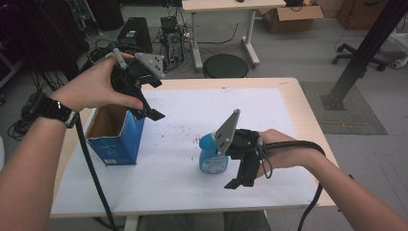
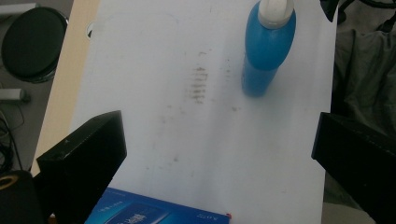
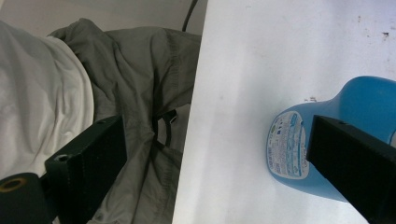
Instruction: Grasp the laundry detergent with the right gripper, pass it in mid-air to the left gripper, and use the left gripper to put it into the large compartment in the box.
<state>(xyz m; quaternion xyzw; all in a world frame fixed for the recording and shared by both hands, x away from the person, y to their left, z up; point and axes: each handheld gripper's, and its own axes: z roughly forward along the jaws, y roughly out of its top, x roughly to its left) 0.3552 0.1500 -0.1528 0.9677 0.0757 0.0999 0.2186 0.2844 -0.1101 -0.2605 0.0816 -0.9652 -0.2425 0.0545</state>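
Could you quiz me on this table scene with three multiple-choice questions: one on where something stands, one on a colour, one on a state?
1. Where does the open box stand?
A. near the table's left edge
B. at the far right corner
C. on the floor

2. What colour is the bottle?
A. red
B. blue with a white cap
C. green

3. How do the jaws of the left gripper stand?
A. shut on the box
B. shut on the bottle
C. open, holding nothing

Answers:
1 A: the high view shows it by the left edge of the white mat.
2 B: the left gripper view shows the blue body and white top.
3 C: its own view shows bare mat between the jaws.
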